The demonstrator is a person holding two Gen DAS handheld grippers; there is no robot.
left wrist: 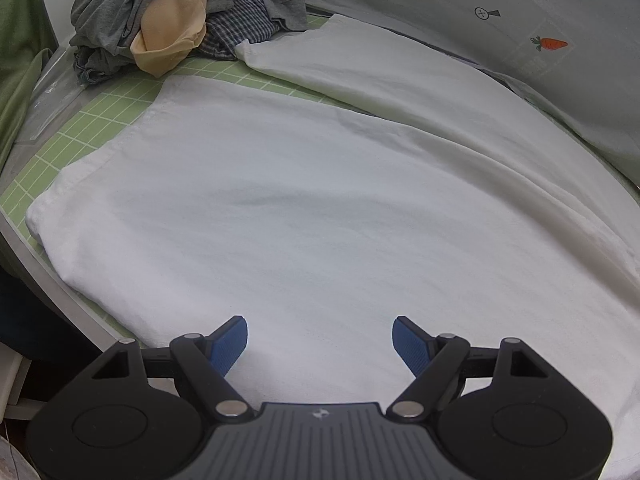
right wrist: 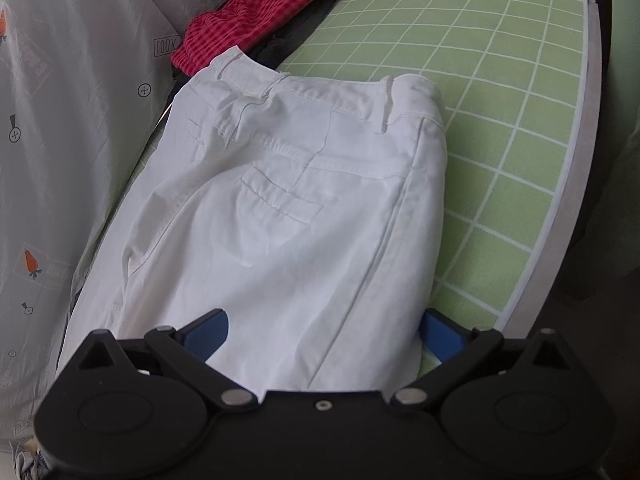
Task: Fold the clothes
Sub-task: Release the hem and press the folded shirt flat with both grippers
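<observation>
While hovering low over the spread legs of the white trousers, left gripper held level, blue pads wide apart, nothing between them, fabric beneath but contact not clear. Right gripper likewise spread wide, angled down over the seat end of the same trousers, left pad over the cloth, right pad just past the outer side seam above the mat; whether either pad touches the fabric cannot be told.

White trousers flat on the green grid mat, back side up: waistband with belt loops at the far end in the right wrist view, welted back pocket below it, centre seam running down the seat. Seen from the left wrist, two legs fanned apart, the nearer broad and smooth with faint creases, the farther narrower and lying toward the grey carrot-print sheet, a wedge of mat showing between them. Hems toward the far left of that view.

Beyond the hems, a heap of unfolded clothes: grey knit, tan cloth, blue plaid. Beside the waistband, a red checked garment atop something dark. White board edge bordering the mat.
</observation>
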